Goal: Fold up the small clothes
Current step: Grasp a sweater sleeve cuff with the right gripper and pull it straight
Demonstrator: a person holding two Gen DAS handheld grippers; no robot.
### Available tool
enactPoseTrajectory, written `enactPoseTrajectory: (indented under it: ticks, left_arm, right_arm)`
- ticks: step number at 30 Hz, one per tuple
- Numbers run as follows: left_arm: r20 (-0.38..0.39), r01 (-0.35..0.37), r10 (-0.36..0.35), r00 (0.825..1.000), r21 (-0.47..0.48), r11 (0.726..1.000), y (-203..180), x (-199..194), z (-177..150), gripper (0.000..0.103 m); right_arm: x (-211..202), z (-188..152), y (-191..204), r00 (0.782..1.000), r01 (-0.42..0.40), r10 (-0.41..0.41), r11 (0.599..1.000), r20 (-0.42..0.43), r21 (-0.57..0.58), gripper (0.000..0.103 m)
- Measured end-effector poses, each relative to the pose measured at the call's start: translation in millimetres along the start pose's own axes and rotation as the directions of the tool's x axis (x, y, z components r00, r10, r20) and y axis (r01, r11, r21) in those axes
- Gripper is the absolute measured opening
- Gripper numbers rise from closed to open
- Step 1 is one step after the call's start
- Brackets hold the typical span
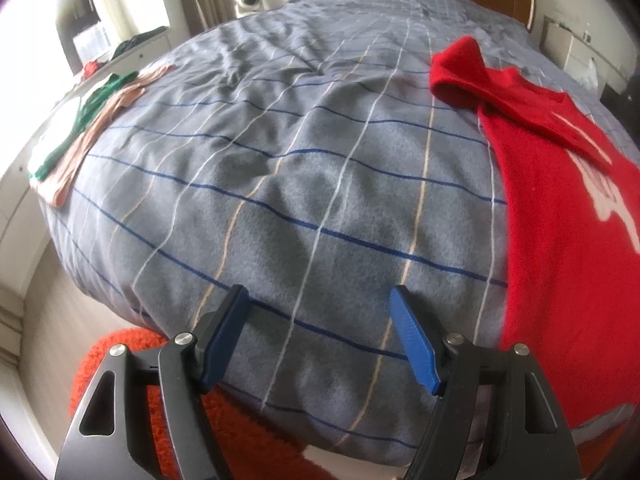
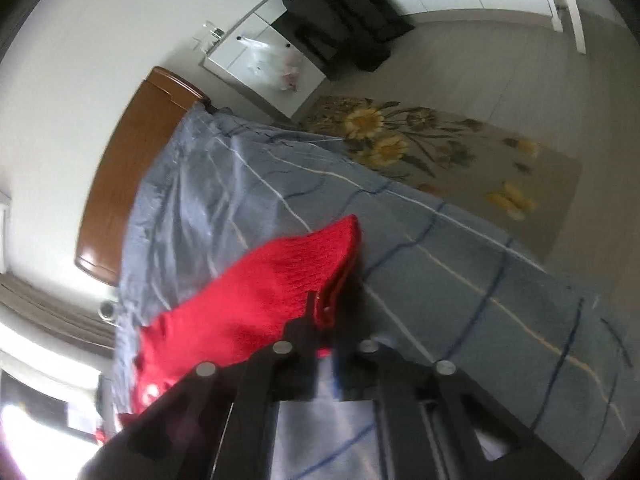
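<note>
Red sweater (image 2: 256,292) pinched in closed right gripper (image 2: 326,320); left gripper (image 1: 320,336) wide, empty.

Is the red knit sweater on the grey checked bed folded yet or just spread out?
Partly folded: the red knit sweater lies mostly flat, one sleeve turned across its front; the right gripper pinches a doubled edge.

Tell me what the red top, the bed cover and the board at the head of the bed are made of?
Red top: looks like knitted or fleecy cloth, matte and fuzzy, with a ribbed look in the right wrist view.
Bed cover: soft brushed fabric, probably flannel-like, creased and dull, with thin stripes.
Headboard: seems to be varnished wood, brown and glossy, with a light reflection.
</note>
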State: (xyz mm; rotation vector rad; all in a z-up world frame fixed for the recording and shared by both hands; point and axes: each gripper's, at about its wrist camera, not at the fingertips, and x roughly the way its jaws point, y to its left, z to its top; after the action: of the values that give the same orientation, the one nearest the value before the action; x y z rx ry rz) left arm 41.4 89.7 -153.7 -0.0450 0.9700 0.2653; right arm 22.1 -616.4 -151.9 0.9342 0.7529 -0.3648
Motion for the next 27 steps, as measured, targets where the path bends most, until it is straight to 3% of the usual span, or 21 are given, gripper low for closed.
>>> enactPoseTrajectory:
  ticks: [6,10,13,18,20,27]
  left_arm:
    - [-0.002,0.001,-0.001,1.0,0.001,1.0,0.1,0.6,0.2,0.075]
    - [-0.004,-0.007,0.007,1.0,0.006,1.0,-2.0,1.7,-0.5,0.077]
    - [-0.004,-0.009,0.009,1.0,0.013,1.0,-3.3,1.4,-0.9,0.078]
    - [-0.008,-0.005,0.005,1.0,0.009,1.0,-2.7,2.0,-0.5,0.08]
    - [-0.007,-0.006,0.006,1.0,0.008,1.0,-3.0,1.3,-0.7,0.08]
    - [-0.006,-0.01,0.01,1.0,0.012,1.0,-3.4,1.6,-0.7,0.08]
  right_arm:
    - [7.1,-5.6,-30.5,0.997,-0.07,0.069,0.997,0.025,0.041,0.0]
    - [1.0,-7.2,-23.4,0.997,-0.064,0.065,0.998,0.039,-0.026,0.001]
    - [-7.7,-10.3,-13.1,0.998,-0.009,0.016,0.994,0.056,-0.113,0.005]
    - [-25.6,-14.7,-10.0,0.989,0.114,-0.097,0.982,0.113,-0.152,0.03]
    - [-35.3,-16.8,-14.3,0.979,0.162,-0.141,0.977,0.147,-0.142,0.045]
    - [-74.1,-29.8,-31.6,0.945,0.26,-0.231,0.96,0.234,-0.103,0.047]
